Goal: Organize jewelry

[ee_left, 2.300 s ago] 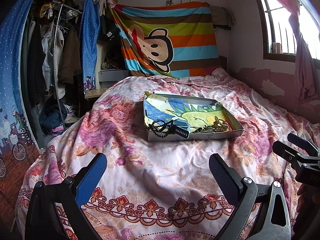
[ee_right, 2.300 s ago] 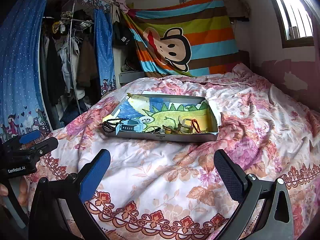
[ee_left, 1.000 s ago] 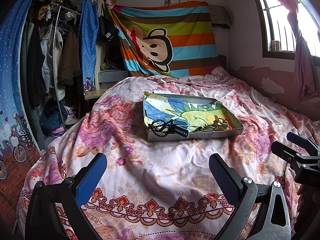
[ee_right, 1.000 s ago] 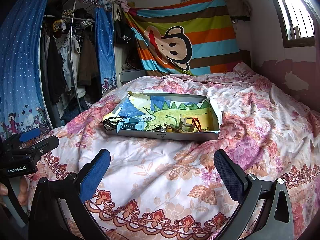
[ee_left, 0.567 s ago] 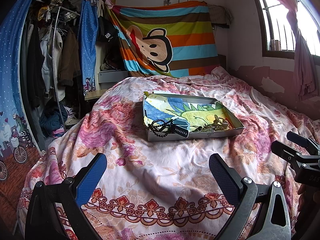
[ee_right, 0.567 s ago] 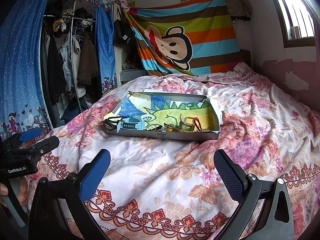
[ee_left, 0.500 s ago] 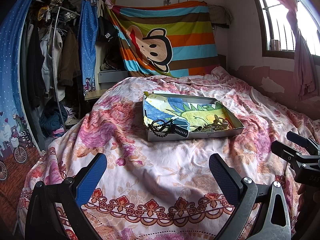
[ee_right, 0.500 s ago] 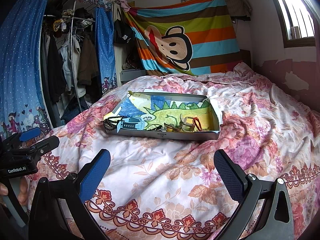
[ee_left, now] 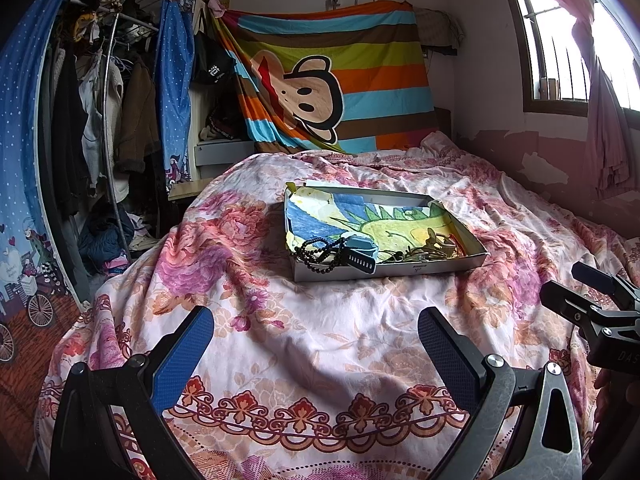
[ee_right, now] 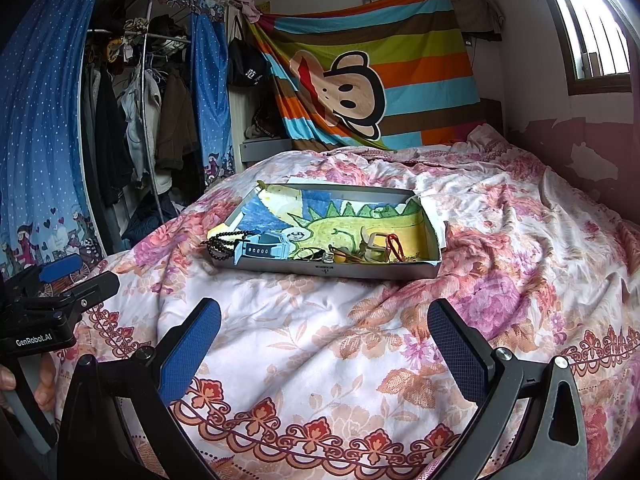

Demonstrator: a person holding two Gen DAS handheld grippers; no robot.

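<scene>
while both grippers' jaws gape empty, bare quilt (ee_left: 320, 340) fronts the tray (ee_right: 332, 270).

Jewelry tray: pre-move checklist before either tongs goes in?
1. Left tongs open and empty: ok.
2. Right tongs open and empty: ok.
3. Path to the tray over the quilt: ok, nothing in between.
4. Tray seated flat: cannot tell; it sits on soft, rumpled bedding.
5. Black bead string contained: not ok, it hangs over the tray's left corner.
6. Small pieces at the tray's near right separable: cannot tell, they lie in a tangle.
</scene>
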